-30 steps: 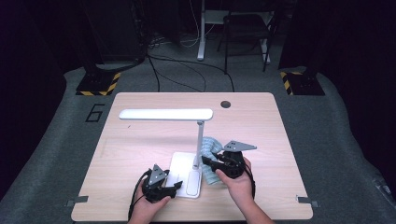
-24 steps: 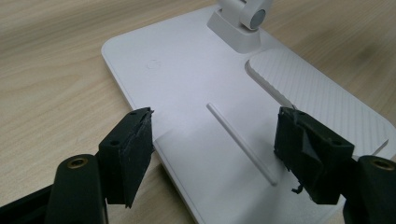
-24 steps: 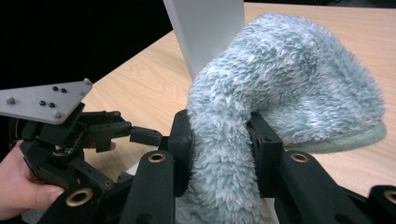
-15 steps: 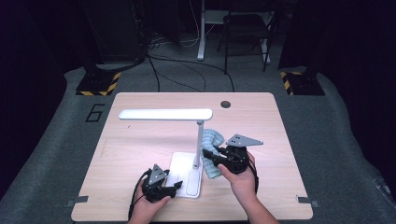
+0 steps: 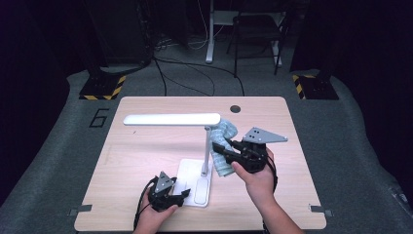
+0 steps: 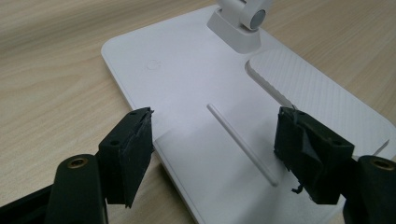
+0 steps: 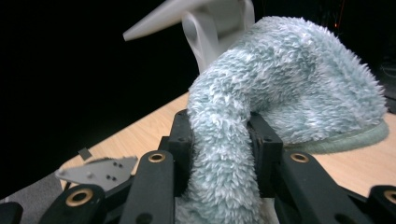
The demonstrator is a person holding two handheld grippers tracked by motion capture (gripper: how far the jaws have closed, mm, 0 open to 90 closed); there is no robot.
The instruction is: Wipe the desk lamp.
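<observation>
A white desk lamp stands mid-table, with a flat base, an upright stem and a long bar head. My right gripper is shut on a fluffy light-blue cloth, held off the table against the right side of the stem. In the right gripper view the cloth bulges out between the two black jaws, with the lamp's neck just behind it. My left gripper stands open at the front left corner of the base. Its pads straddle the base's edge without pressing on it.
The light wood table has a round cable hole near its far edge. Grey carpet surrounds it, with yellow-black striped stands and chair legs beyond. Bare tabletop lies left of the lamp and far right.
My right gripper has risen with the cloth, from low beside the lamp base up along the stem. The left gripper has stayed where it was.
</observation>
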